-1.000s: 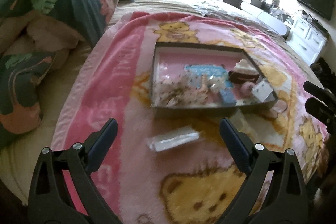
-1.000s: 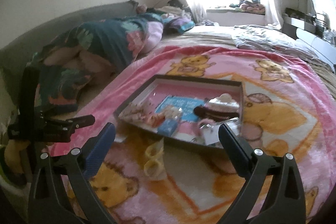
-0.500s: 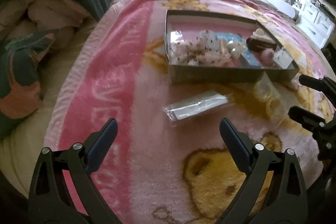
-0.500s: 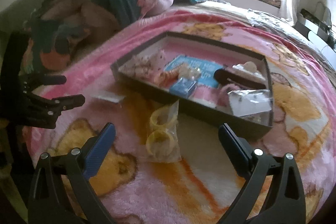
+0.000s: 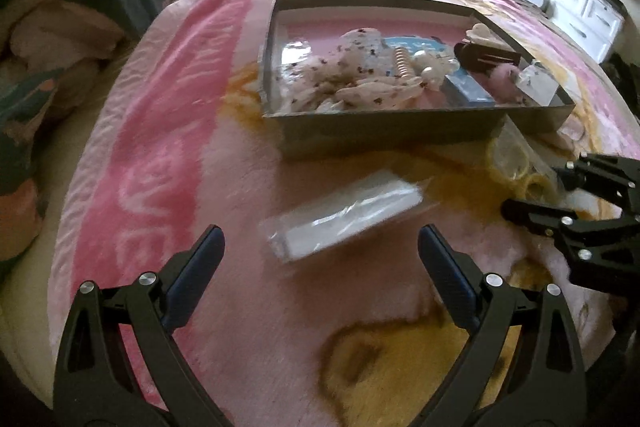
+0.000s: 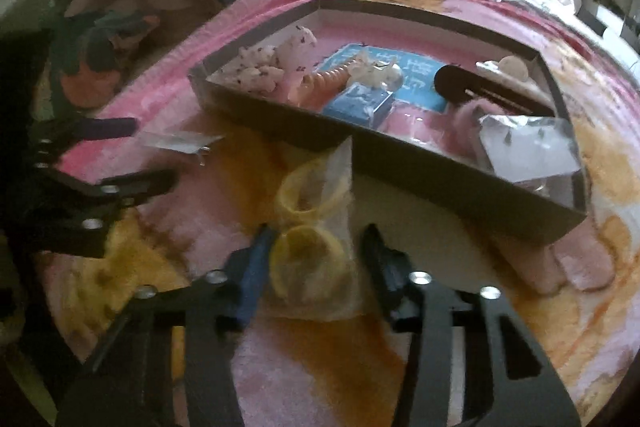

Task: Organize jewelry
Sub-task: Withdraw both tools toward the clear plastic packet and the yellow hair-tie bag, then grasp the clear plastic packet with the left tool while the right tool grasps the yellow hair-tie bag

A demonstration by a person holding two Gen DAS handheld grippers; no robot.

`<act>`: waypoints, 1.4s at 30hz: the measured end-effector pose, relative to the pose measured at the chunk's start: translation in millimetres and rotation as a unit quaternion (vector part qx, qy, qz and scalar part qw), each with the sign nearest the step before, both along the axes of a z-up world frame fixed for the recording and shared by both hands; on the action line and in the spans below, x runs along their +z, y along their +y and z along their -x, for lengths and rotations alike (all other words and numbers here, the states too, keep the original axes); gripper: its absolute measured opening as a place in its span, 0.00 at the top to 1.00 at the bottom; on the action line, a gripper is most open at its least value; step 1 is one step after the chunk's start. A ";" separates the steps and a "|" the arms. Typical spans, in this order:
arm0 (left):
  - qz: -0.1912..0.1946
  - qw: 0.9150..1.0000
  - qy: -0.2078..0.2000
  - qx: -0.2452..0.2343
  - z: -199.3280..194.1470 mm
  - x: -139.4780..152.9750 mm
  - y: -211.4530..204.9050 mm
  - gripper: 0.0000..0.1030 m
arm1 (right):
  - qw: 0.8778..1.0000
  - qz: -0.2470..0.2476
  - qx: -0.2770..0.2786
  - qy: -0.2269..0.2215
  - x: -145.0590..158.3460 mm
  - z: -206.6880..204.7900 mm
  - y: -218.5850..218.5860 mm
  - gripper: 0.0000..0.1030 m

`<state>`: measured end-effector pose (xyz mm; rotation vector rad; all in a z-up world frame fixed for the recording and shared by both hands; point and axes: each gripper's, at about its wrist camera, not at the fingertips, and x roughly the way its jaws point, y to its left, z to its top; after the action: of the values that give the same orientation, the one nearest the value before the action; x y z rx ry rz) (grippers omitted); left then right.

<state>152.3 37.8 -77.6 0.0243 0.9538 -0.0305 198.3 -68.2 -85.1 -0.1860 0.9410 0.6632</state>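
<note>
Ahead of both your tongs lies the bed, covered by a pink blanket with yellow bear prints. Beyond the tongs on that blanket sits a shallow dark tray, its pink floor crowded with jewelry and hair pieces: a speckled white fabric piece, a blue card, a coiled orange band, a dark hair clip and a clear packet leaning in the corner nearest your right tongs.

Your left tongs stand spread wide, with nothing between them. Just ahead of them, between their tips and the tray's near wall, a flat clear sleeve lies on the blanket, touched by neither finger.

Your right tongs are closing around a clear bag of yellow rings, which lies on the blanket with its far end reaching the tray's outer wall. The nearer ring sits between the fingers; the left finger is right at the bag's edge, while a gap shows at the right finger, and the blur keeps you from telling whether the pads press yet.
</note>
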 end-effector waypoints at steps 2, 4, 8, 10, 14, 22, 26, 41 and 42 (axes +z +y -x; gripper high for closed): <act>-0.007 1.000 0.000 -0.010 -8.1 -3.7 -6.1 0.21 | 1.000 -0.003 0.000 -0.001 3.6 2.7 -4.1 0.63; -0.006 1.000 0.002 -0.019 -13.9 -6.6 -10.8 0.28 | 1.000 -0.016 -0.001 0.003 8.1 5.4 -11.0 0.63; -0.009 1.000 0.004 -0.028 -20.3 -8.2 -19.7 0.45 | 0.999 -0.044 -0.012 0.004 21.9 12.3 -25.2 0.63; -0.024 0.999 0.000 -0.033 -19.4 -6.5 -25.1 0.48 | 0.998 -0.055 -0.016 -0.001 30.4 15.4 -32.3 0.63; -0.023 0.999 -0.012 -0.043 -9.5 3.2 -31.5 0.49 | 0.997 -0.077 -0.024 -0.006 44.1 18.5 -41.7 0.63; 0.001 0.998 -0.049 -0.040 3.8 47.7 -33.7 0.49 | 0.993 -0.107 -0.045 -0.034 73.4 19.2 -63.0 0.63; 0.012 0.997 -0.067 -0.036 2.4 69.8 -32.3 0.49 | 0.991 -0.110 -0.058 -0.050 83.1 17.4 -75.0 0.63; 0.030 0.994 -0.095 -0.042 -32.8 107.3 -49.2 0.49 | 0.982 -0.132 -0.103 -0.084 106.5 -5.5 -113.7 0.63; 0.031 0.994 -0.094 -0.042 -34.6 107.7 -50.4 0.49 | 0.982 -0.131 -0.104 -0.087 108.5 -8.2 -114.4 0.63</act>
<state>186.9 -12.7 30.0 0.0103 0.7621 -0.1335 206.5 -182.7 23.4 0.0884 0.6863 0.5604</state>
